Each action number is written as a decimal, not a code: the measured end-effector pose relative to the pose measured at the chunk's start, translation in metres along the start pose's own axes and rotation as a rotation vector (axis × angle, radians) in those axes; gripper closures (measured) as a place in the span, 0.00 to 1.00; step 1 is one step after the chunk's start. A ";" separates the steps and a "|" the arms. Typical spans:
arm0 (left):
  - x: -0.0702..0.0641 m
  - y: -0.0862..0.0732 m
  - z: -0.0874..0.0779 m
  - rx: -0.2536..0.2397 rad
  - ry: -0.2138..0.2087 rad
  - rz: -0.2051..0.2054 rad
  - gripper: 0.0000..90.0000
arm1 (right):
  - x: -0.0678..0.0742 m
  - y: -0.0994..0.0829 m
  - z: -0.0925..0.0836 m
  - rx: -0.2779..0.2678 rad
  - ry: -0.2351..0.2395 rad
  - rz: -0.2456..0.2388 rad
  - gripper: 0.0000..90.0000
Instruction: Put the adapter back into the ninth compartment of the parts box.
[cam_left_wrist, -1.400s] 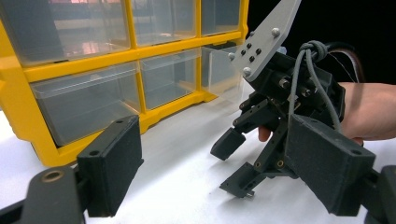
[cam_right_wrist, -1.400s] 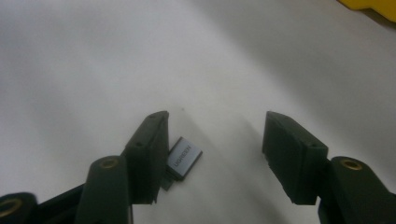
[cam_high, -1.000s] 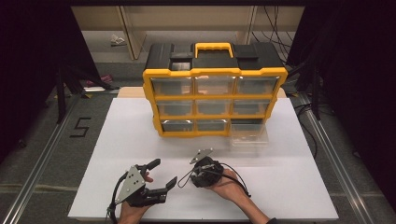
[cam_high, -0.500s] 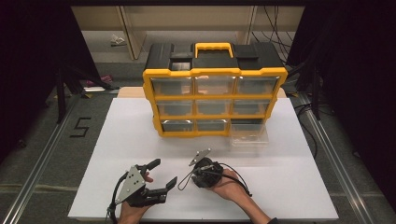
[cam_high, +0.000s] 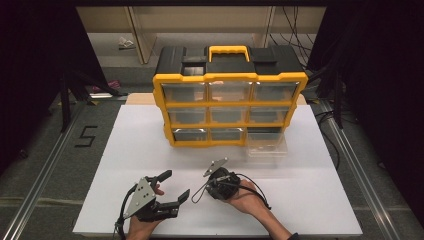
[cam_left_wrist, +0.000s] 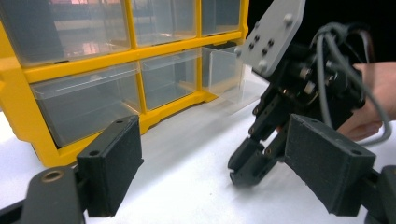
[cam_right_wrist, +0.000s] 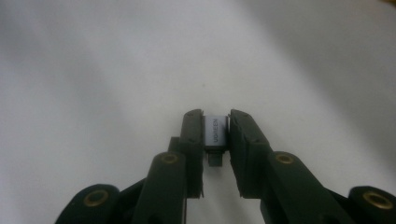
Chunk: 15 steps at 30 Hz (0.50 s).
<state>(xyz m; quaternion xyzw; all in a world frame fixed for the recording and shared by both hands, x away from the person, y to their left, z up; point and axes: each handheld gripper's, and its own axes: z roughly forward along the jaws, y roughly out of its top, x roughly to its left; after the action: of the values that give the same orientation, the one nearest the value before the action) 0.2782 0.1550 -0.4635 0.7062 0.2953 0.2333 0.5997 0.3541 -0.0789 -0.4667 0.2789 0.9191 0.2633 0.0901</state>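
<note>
Closing just now, the right gripper is pinching a small silver adapter — shallowly, so it risks slipping; the left gripper is gaping wide, empty.

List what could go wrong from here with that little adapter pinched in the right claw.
1. The right claw grips the small silver adapter only at the very tips of its jaws, so it could slip or twist out on lifting.
2. The clear drawer sits pulled out on the table in front of the yellow organizer; a careless reach might knock it.
3. The open left claw rests close by, and the two could collide.
</note>
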 end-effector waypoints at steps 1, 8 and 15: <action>0.000 0.000 0.000 -0.003 0.000 0.000 0.21 | 0.000 0.000 -0.002 -0.010 -0.002 0.006 0.85; 0.000 0.000 0.000 -0.004 0.001 -0.001 0.21 | -0.008 0.003 -0.019 -0.074 -0.016 0.019 0.85; 0.000 0.000 0.000 0.000 0.001 -0.002 0.21 | -0.018 0.004 -0.037 -0.133 -0.029 0.046 0.85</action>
<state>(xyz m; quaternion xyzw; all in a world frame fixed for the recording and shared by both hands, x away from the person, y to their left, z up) 0.2783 0.1548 -0.4635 0.7057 0.2963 0.2331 0.5999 0.3586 -0.1024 -0.4330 0.2971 0.8916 0.3215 0.1157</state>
